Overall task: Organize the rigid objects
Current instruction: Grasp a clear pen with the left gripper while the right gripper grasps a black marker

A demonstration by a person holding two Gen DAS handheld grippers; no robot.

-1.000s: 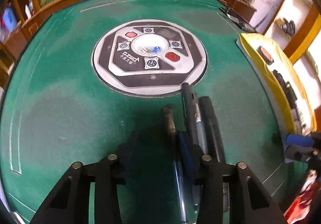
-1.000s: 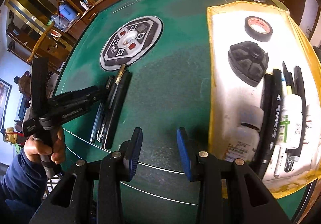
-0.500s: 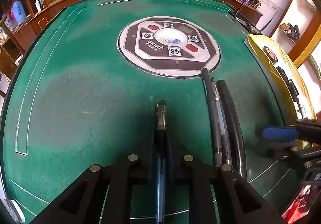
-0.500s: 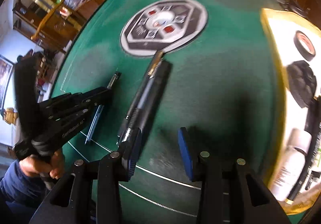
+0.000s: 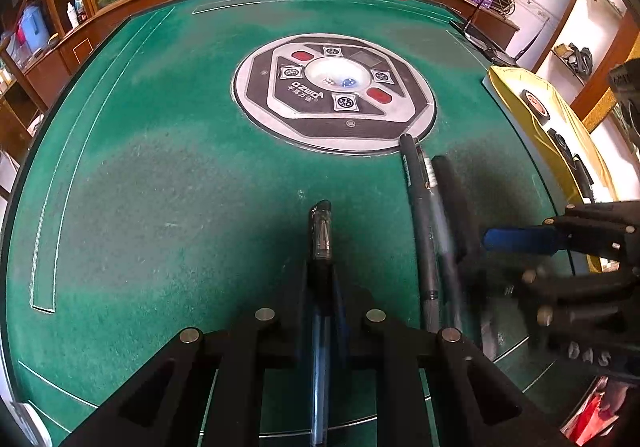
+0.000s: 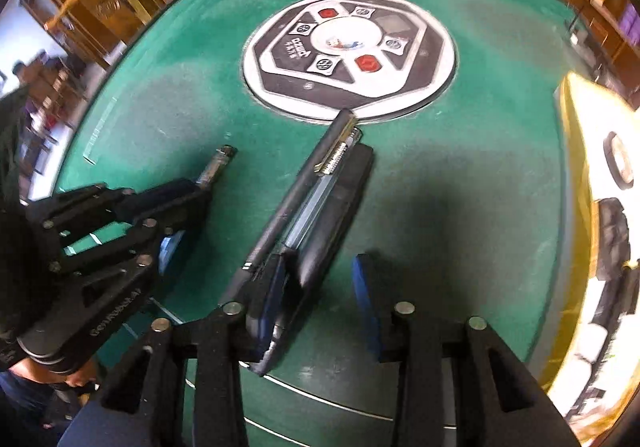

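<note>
The green felt surface carries a round plastic control panel. Three slim pens lie bundled between the right claw, still apart but closing. The left claw clamps a clear-capped pen.

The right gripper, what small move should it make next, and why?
Probably finish closing. The right gripper has just been closing, yet its pads still stand apart around the thick black pen, the outermost of three lying together on the green felt. The left gripper is already shut on the clear pen.
</note>
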